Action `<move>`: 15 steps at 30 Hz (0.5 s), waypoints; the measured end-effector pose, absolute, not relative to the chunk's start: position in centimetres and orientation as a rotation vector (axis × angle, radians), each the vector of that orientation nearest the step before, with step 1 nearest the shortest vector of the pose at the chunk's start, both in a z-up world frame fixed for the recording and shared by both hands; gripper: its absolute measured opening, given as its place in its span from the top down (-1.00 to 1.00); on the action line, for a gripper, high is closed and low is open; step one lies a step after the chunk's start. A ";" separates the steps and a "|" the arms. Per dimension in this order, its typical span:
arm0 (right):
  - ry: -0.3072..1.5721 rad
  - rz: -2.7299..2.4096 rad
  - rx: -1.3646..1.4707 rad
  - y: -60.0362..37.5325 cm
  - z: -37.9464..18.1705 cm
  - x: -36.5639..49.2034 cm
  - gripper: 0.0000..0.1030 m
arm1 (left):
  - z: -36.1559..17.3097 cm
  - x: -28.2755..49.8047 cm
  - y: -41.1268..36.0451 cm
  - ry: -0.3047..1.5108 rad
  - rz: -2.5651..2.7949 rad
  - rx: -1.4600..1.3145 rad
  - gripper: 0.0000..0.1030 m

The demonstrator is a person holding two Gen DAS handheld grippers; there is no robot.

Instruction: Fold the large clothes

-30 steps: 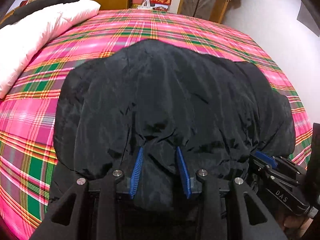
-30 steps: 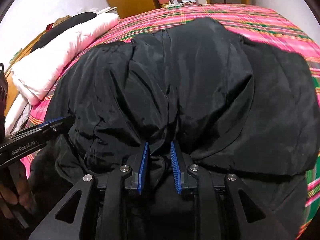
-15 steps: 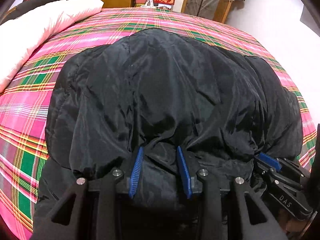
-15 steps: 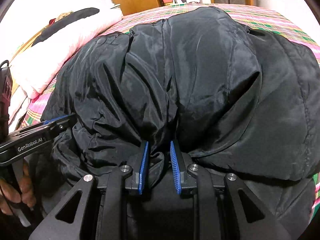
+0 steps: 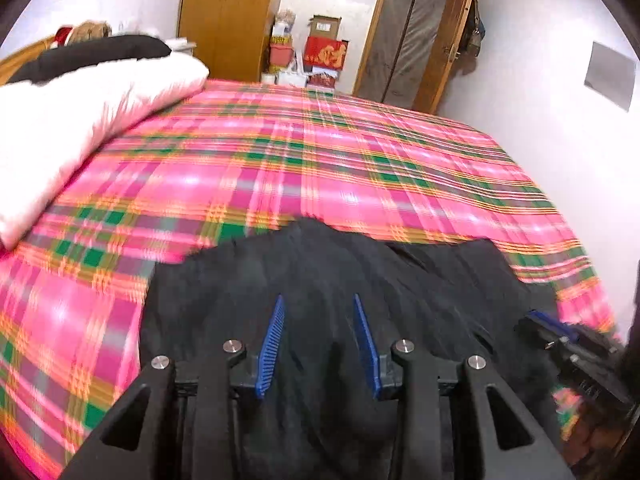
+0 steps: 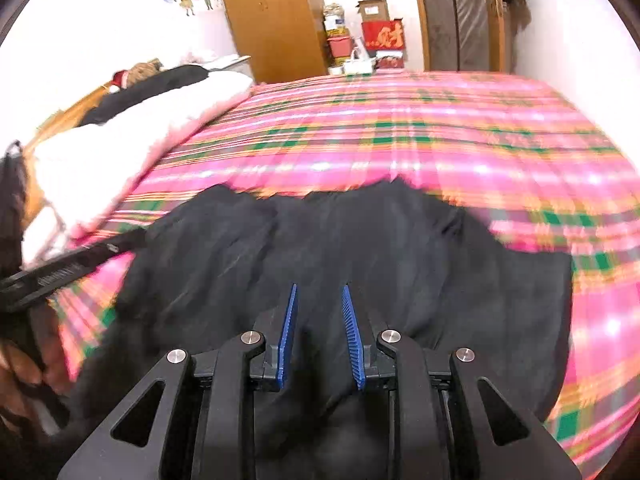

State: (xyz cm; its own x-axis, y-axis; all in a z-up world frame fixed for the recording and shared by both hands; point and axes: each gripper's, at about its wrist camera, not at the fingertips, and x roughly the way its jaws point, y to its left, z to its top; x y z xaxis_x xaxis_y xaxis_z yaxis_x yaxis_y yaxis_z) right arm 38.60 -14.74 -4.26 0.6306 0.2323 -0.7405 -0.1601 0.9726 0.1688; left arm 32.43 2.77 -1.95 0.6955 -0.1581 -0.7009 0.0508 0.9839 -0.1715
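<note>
Left wrist view: my left gripper (image 5: 319,340) and right gripper (image 6: 319,330) both stand spread over the black padded nylon jacket (image 5: 340,300); its slippery shell could slide unfolded.

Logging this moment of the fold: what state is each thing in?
black jacket: lying on the bed, fabric between both grippers' blue pads.
left gripper: partly open, jacket fabric between pads.
right gripper: partly open, jacket fabric between pads.
plaid bedsheet: spread flat.
wardrobe: doors shut.
</note>
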 end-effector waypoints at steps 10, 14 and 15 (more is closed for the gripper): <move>0.909 0.140 0.141 -17.9 -10.3 40.6 0.52 | -9.2 33.8 3.7 0.848 -0.127 -0.114 0.27; 0.940 0.115 0.127 -17.2 -7.4 40.5 0.52 | -7.5 32.4 3.4 0.868 -0.098 -0.126 0.28; 0.918 0.125 0.129 -17.0 -6.4 39.9 0.52 | -6.7 31.8 3.4 0.865 -0.096 -0.137 0.28</move>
State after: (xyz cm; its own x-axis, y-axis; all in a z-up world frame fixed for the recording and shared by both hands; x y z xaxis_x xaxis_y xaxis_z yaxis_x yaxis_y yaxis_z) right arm 39.95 -17.03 -6.37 0.6014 0.1625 -0.7823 -0.0527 0.9850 0.1641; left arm 31.79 3.41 -6.67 0.6451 -0.1394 -0.7513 0.0281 0.9869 -0.1590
